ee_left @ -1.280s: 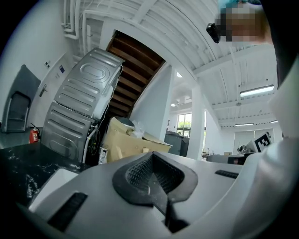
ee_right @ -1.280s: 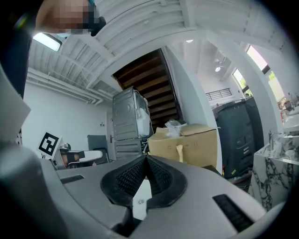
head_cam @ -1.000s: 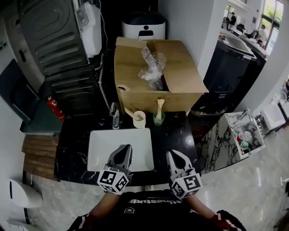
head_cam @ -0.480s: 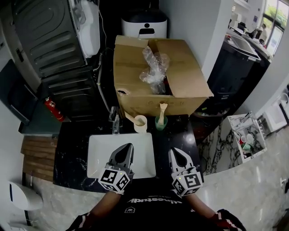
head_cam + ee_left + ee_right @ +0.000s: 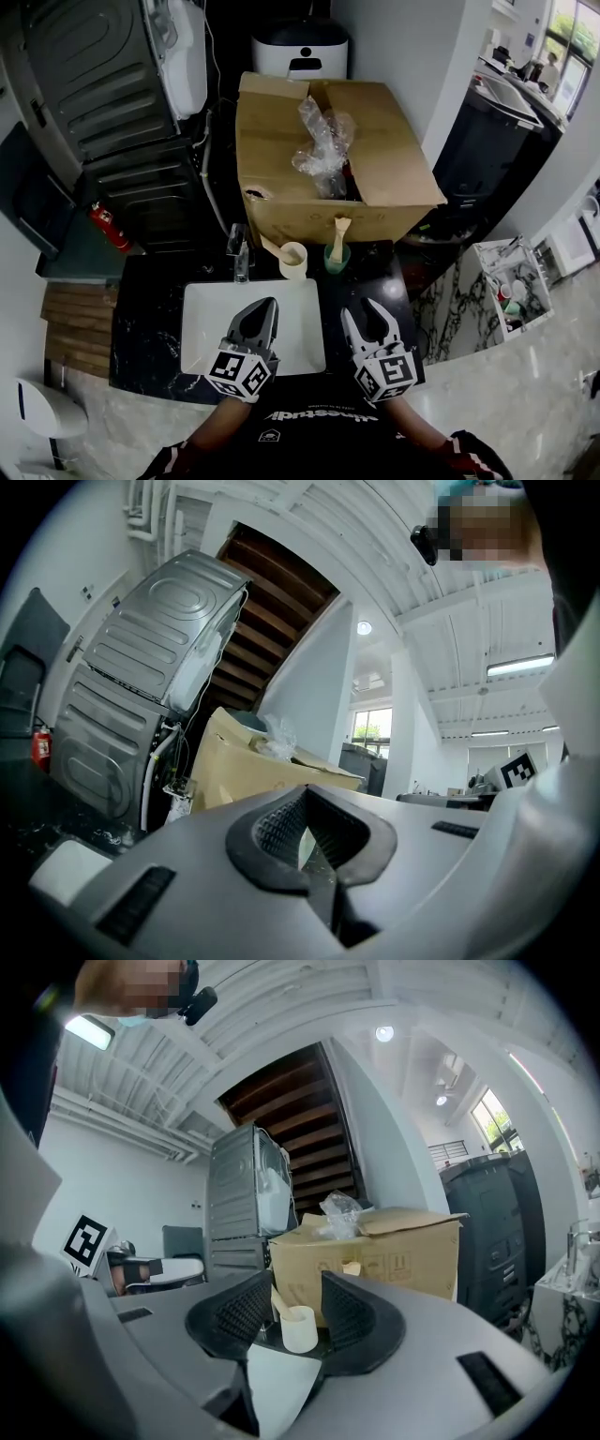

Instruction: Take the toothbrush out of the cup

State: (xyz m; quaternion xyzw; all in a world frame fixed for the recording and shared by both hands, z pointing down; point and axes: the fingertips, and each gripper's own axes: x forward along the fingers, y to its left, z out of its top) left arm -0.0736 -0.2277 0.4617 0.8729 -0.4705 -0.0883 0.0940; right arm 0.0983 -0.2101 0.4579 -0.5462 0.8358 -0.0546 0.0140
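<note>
Toothbrush (image 5: 270,247), a slim pale stick, leaned in the smooth cream cup (image 5: 293,261) at the back of the black marble counter (image 5: 150,291), just beside a green cup (image 5: 335,258) with a second brush (image 5: 339,229). Neither was touched, so I judge the reach was only starting. The right gripper (image 5: 361,311) had just opened its ribbed jaws on nothing and would have to cross the white sink (image 5: 208,323) to pinch the handle, while the left gripper (image 5: 265,307) was closed and empty.
</note>
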